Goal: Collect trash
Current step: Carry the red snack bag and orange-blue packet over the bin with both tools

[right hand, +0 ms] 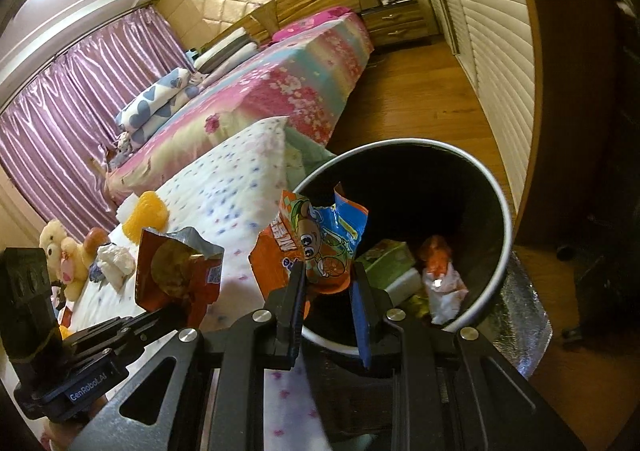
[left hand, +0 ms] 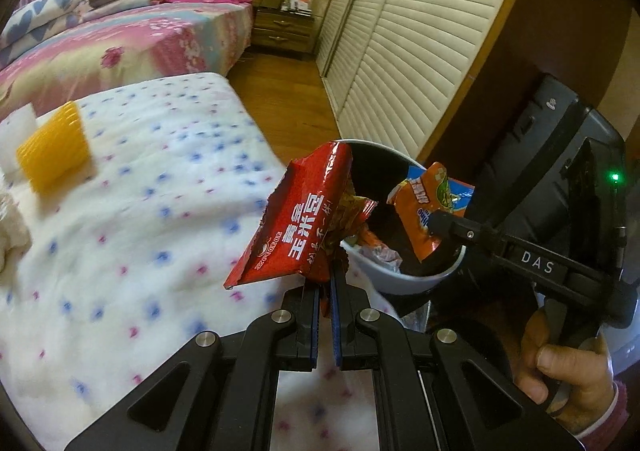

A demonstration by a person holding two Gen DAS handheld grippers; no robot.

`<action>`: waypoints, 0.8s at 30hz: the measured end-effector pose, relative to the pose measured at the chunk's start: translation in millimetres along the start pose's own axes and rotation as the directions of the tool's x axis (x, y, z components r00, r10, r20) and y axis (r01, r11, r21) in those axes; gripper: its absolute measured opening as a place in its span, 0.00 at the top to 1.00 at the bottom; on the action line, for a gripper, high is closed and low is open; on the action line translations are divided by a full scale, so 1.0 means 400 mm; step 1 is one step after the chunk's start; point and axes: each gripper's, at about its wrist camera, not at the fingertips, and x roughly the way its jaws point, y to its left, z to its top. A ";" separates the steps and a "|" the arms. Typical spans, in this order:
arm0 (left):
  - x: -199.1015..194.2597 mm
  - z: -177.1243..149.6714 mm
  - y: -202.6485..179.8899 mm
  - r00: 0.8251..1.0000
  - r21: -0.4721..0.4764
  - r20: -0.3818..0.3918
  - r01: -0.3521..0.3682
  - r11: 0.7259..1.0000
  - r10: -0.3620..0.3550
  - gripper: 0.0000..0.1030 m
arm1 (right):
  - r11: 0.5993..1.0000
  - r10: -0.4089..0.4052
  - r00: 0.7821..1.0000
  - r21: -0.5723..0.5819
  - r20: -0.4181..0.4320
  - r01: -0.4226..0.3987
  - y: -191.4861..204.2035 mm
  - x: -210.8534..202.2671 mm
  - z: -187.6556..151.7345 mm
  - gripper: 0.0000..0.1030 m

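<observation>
Spotted white quilt (left hand: 140,211), bin (right hand: 496,235) beside, wood floor (right hand: 420,99)

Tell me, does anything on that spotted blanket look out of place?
Yes: a crumpled white wrapper lies on the spotted blanket near the stuffed toys, litter not yet in the trash bin.

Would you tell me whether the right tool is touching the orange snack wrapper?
Touching: the right wrist view shows the right tool pinching the orange snack wrapper.

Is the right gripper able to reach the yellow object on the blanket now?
Probably not yet: the right gripper holds an orange wrapper at the trash bin, while the yellow object lies further away.
</observation>
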 end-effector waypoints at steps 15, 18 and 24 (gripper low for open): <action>0.099 0.061 -0.062 0.999 0.069 -0.039 0.004 0.998 -0.001 0.97 | 0.998 -0.048 0.999 0.045 0.009 0.047 -0.074 -0.001 0.019 0.79; 0.111 0.067 -0.068 0.999 0.079 -0.042 0.006 0.997 -0.003 0.97 | 0.997 -0.051 0.999 0.052 0.010 0.051 -0.086 0.003 0.023 0.79; 0.136 0.076 -0.074 0.998 0.081 -0.057 0.015 0.997 -0.010 0.97 | 0.997 -0.063 0.998 0.056 0.014 0.062 -0.103 0.007 0.035 0.79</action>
